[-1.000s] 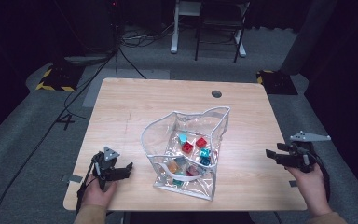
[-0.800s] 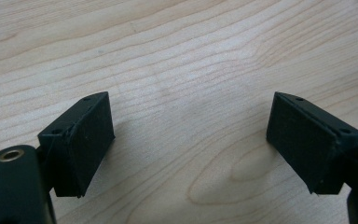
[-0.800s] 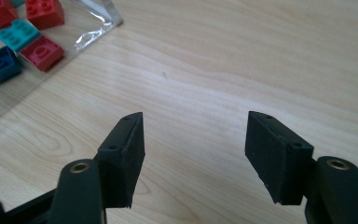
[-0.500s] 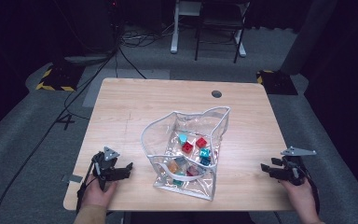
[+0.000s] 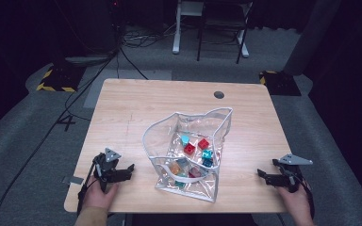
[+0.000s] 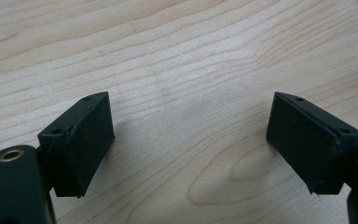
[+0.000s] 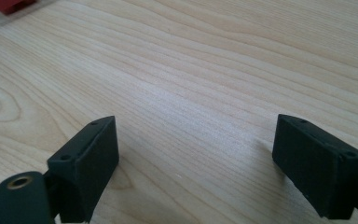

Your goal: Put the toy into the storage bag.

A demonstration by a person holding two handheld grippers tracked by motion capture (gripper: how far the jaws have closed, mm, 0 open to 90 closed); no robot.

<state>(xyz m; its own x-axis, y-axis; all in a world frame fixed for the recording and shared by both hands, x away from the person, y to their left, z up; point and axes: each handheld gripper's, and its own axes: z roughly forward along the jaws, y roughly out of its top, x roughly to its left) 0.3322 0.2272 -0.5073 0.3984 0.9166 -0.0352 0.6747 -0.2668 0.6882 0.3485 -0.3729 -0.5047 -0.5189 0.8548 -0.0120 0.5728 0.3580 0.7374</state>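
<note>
At the bottom left of the high view, the left hand-held gripper (image 5: 128, 170) rests low over the wooden counter (image 5: 136, 108), its jaws spread wide with nothing between them; in the left gripper view the two black pads (image 6: 81, 140) frame bare wood grain. At the bottom right of the high view, the right hand-held gripper (image 5: 262, 175) sits near the counter's right edge with its grey three-cornered plate on top, pointing toward the middle of the frame. Its jaws have just been opening and now stand wide apart, empty; the right gripper view shows its pads (image 7: 88, 161) over plain wood.

Between the two, in the lower centre of the high view, a clear plastic pouch (image 5: 167, 141) with a white rim stands open on the counter, well apart from both grippers. Inside lie small coloured blocks (image 5: 189, 149), among them red, teal and orange ones.

Farther up the frame, a dark round hole (image 5: 219, 94) marks the counter's far side. Beyond it, cables (image 5: 99, 61) trail over the grey floor at the upper left.
</note>
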